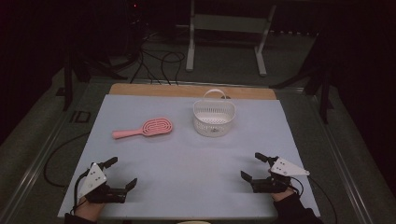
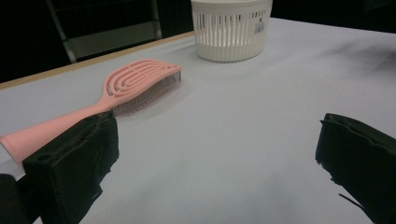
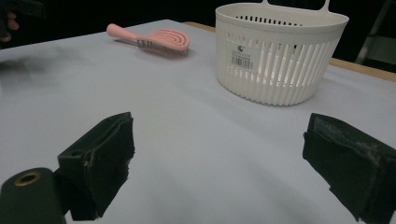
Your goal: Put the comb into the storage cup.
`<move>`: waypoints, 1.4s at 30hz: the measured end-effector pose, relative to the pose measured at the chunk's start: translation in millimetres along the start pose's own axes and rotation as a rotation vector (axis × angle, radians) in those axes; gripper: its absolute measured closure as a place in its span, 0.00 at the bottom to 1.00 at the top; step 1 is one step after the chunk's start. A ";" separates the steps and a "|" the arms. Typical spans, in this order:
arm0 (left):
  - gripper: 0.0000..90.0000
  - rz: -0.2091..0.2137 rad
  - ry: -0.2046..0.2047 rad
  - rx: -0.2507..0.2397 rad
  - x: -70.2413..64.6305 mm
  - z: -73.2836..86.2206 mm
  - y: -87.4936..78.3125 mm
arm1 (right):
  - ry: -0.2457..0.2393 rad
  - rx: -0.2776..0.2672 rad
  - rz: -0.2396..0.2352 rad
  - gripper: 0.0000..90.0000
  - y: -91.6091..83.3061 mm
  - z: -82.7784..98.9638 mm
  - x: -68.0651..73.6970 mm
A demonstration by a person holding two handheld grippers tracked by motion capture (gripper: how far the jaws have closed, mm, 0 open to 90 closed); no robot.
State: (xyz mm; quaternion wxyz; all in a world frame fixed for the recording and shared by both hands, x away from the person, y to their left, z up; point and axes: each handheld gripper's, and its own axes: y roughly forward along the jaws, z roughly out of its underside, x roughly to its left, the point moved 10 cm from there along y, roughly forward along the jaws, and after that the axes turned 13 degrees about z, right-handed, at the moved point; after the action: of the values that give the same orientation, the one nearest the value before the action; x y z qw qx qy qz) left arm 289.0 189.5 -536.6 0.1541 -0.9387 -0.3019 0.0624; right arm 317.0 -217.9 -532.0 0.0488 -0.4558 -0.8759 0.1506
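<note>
Both grippers sit low at the near edge of the table (image 1: 140, 88), which is covered by a pale sheet (image 1: 187, 154). At the near left corner, the left gripper (image 1: 122, 173) rests with its jaws wide apart and nothing between them, the hand (image 1: 88, 207) behind it just inside the near edge. At the near right, the right gripper (image 1: 255, 166) mirrors it, jaws likewise spread and empty, pointing toward the far side. Between and beyond them lies a broad bare stretch of sheet. Farther off, left of centre, a pink hairbrush (image 1: 144, 128) lies flat, handle pointing left. Just right of it, apart from it, a white slotted basket (image 1: 214, 119) stands upright near the far edge, its handle on its far side.
</note>
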 end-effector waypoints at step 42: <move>0.00 0.171 0.019 0.076 -25.9 -34.3 -6.7 | 0.020 -0.047 -0.026 0.10 -6.6 -12.2 8.7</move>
State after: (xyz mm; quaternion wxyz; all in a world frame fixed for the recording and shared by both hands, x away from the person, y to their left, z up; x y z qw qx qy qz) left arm 271.6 170.9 -501.3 0.1864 -0.9551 -0.2165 0.0779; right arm 309.5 -211.7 -518.7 0.0489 -0.4467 -0.8846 0.1246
